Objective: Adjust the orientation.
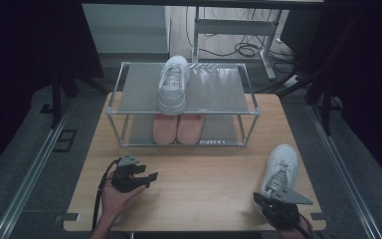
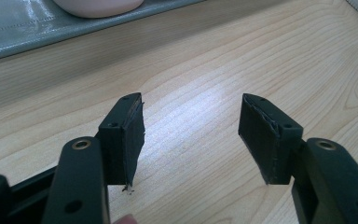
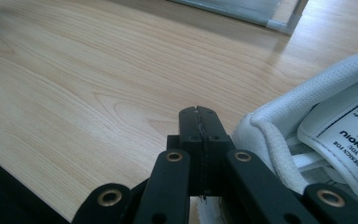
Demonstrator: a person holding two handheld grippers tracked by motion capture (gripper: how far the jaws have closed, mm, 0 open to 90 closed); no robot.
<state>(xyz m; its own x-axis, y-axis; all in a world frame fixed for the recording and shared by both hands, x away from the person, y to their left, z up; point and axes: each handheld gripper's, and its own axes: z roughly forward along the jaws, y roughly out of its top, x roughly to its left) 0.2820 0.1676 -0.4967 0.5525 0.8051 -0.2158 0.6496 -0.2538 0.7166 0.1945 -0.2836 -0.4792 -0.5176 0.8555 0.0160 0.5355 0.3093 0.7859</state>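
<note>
The right gripper [image 1: 277, 202] sits at the table's [image 1: 199, 189] near right corner with its jaws pressed flat together on nothing, just beside the heel of the white shoe [image 1: 280, 167] lying there. The left gripper [image 1: 138, 175] rests low over the near left of the table, jaws spread wide and empty. Another white shoe [image 1: 173, 83] stands on the rack's [image 1: 214, 92] top shelf, above pink slippers [image 1: 178, 128].

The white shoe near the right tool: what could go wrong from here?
1. The right tool is shut beside the white shoe, so it may push it instead of gripping.
2. That shoe lies near the table's right edge; a push could slide it off.
</note>
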